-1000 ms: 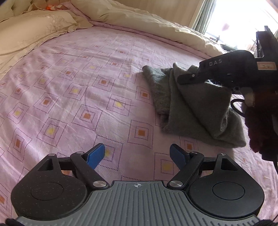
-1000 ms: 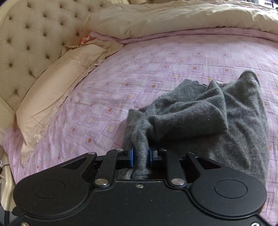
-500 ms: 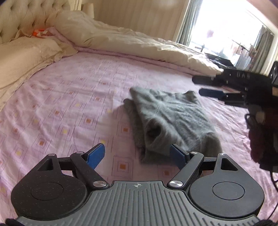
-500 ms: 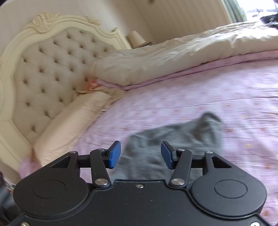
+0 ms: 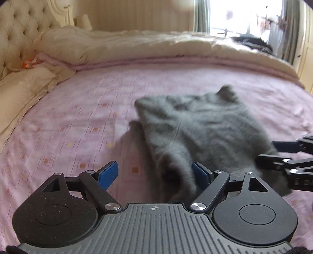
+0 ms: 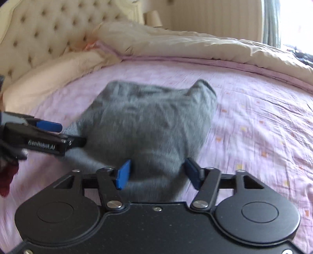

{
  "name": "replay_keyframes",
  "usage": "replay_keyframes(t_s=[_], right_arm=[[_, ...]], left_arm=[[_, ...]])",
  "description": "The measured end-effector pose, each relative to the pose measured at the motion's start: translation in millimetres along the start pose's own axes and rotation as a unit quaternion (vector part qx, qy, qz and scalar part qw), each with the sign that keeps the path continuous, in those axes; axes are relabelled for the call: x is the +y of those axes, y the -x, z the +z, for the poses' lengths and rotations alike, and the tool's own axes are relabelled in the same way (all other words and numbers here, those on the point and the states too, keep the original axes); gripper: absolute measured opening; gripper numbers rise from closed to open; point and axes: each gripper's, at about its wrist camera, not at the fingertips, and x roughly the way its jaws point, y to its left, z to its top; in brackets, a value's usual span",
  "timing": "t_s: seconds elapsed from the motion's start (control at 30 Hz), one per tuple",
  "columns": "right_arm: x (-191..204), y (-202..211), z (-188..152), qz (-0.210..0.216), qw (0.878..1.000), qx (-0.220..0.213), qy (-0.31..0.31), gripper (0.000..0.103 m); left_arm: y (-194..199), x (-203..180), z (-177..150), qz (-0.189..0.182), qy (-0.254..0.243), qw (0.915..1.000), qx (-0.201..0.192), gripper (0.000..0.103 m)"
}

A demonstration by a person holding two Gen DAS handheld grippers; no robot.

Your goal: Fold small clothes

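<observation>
I'm holding both tongs wide, gripping nothing. The folded grey knitted garment (image 6: 148, 127) is lying at twelve o'clock of my right gripper (image 6: 156, 174), nearer than my left gripper (image 5: 154, 172).

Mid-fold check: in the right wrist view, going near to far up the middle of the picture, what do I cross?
Right gripper, jaws open → grey knitted garment → pink patterned bedsheet → cream duvet → striped wall.

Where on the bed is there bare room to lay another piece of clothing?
Free: pink sheet between the grey sweater and the pillow; also the sheet on the sweater's other side, in the right wrist view. Crowded: the sweater's near edge, where the left gripper and right gripper sit open.
</observation>
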Motion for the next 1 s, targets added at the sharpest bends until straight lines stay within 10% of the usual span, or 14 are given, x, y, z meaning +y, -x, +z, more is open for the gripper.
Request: replay_keyframes(t_s=[0.3,0.7,1.0], right_arm=[[-37.2,27.3,35.6,0.054,0.992,-0.088,-0.072,0.073],[-88.1,-106.9,95.6,0.067,0.984,0.007,-0.165,0.073],[-114.1,-45.3,85.4,0.072,0.977,-0.058,-0.194,0.080]], left_arm=[[-0.5,33.2,-29.0,-0.047,0.073,0.9962,0.006,0.085],[-3.5,32.7,-25.7,-0.052,0.087,0.9948,0.007,0.087],[1.3,46.9,-19.5,-0.092,0.136,0.9863,0.010,0.088]])
